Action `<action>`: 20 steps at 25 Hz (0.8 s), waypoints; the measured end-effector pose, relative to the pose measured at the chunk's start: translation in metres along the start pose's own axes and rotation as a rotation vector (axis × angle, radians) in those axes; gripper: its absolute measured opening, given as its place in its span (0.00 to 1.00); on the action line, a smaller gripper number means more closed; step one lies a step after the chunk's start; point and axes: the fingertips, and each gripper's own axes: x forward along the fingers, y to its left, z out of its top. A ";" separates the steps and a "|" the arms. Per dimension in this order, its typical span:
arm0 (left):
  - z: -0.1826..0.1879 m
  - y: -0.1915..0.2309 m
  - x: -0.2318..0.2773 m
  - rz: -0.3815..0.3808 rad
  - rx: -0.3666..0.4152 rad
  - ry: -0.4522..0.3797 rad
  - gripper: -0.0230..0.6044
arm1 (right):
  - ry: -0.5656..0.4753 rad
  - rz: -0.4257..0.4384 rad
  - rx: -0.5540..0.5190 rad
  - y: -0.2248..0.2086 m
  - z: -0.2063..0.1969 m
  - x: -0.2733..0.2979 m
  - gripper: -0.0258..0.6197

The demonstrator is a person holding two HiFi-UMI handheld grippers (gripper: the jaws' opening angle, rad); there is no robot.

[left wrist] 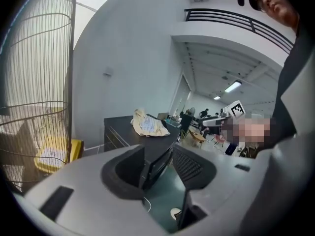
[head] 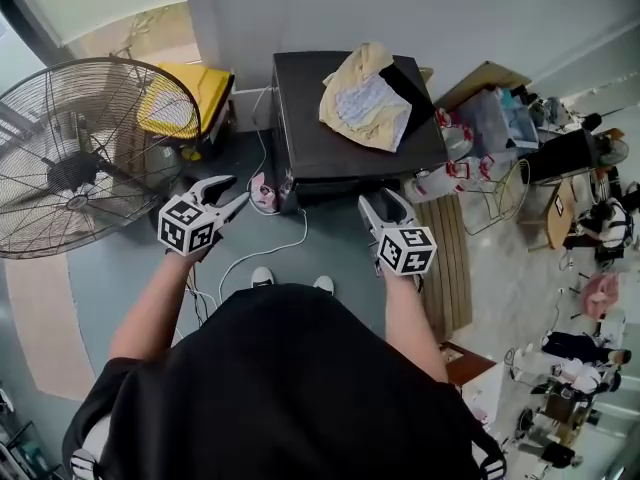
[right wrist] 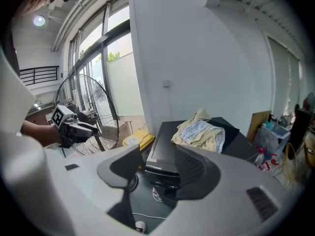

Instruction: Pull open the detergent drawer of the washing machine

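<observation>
The black washing machine (head: 330, 138) stands against the wall in front of me, with a crumpled yellow-and-white cloth (head: 365, 98) on its lid. Its front face is in shadow, and I cannot pick out the detergent drawer. My left gripper (head: 232, 193) hangs open at the machine's front left corner, short of touching it. My right gripper (head: 382, 205) is open just before the front right edge. Between the right gripper's (right wrist: 160, 168) spread jaws I see the machine's dark front (right wrist: 165, 173) a short way off. The left gripper (left wrist: 160, 163) holds nothing.
A big floor fan (head: 80, 153) stands close on the left, with a yellow bin (head: 190, 93) behind it. A white cable (head: 265, 253) runs over the grey floor by my shoes (head: 262, 276). A slatted wooden board (head: 455, 268), bottles and clutter (head: 500, 118) lie to the right.
</observation>
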 end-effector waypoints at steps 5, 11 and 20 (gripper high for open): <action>0.007 -0.007 0.018 0.005 0.007 0.020 0.33 | 0.030 0.011 0.012 -0.024 -0.008 0.009 0.40; 0.003 -0.013 0.031 0.051 -0.006 0.039 0.33 | 0.089 0.045 -0.020 -0.049 -0.029 0.025 0.41; -0.013 -0.021 0.071 0.106 -0.045 0.091 0.33 | 0.173 0.127 -0.039 -0.081 -0.058 0.046 0.41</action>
